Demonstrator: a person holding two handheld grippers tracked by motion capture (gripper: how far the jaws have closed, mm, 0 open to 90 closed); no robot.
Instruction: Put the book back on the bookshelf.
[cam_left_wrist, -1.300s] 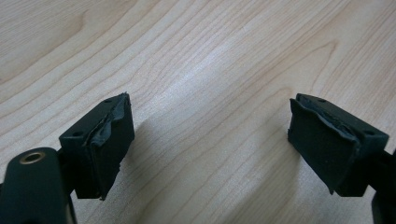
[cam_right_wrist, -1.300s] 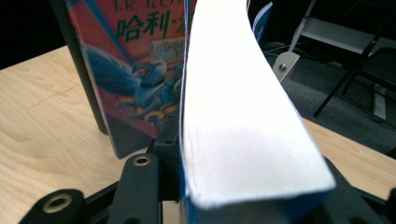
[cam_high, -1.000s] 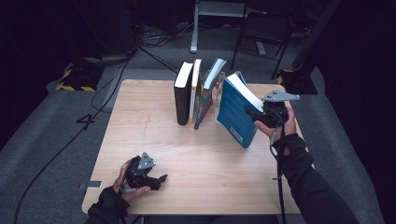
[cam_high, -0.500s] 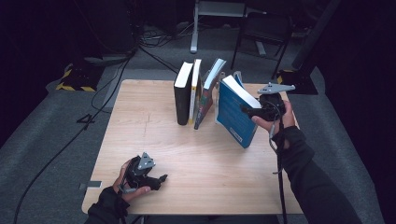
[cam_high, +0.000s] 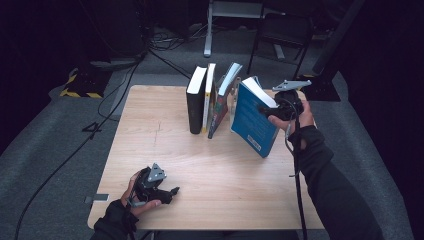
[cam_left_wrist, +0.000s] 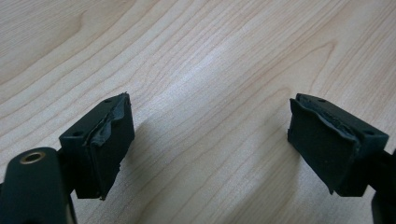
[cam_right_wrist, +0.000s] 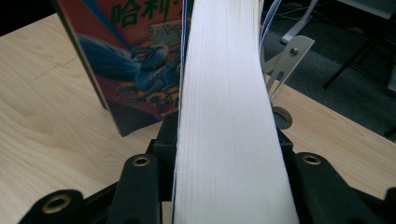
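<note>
Since the earlier frame your blue book (cam_high: 254, 120) tilts further toward the row of books (cam_high: 212, 100), and your right gripper (cam_high: 274, 110) has just been closing, clamped on its page block. Your left gripper (cam_high: 167, 192) rests near the table (cam_high: 220, 175) edge, jaws apart.

Grey carpet (cam_high: 60, 135) — dark room
</note>
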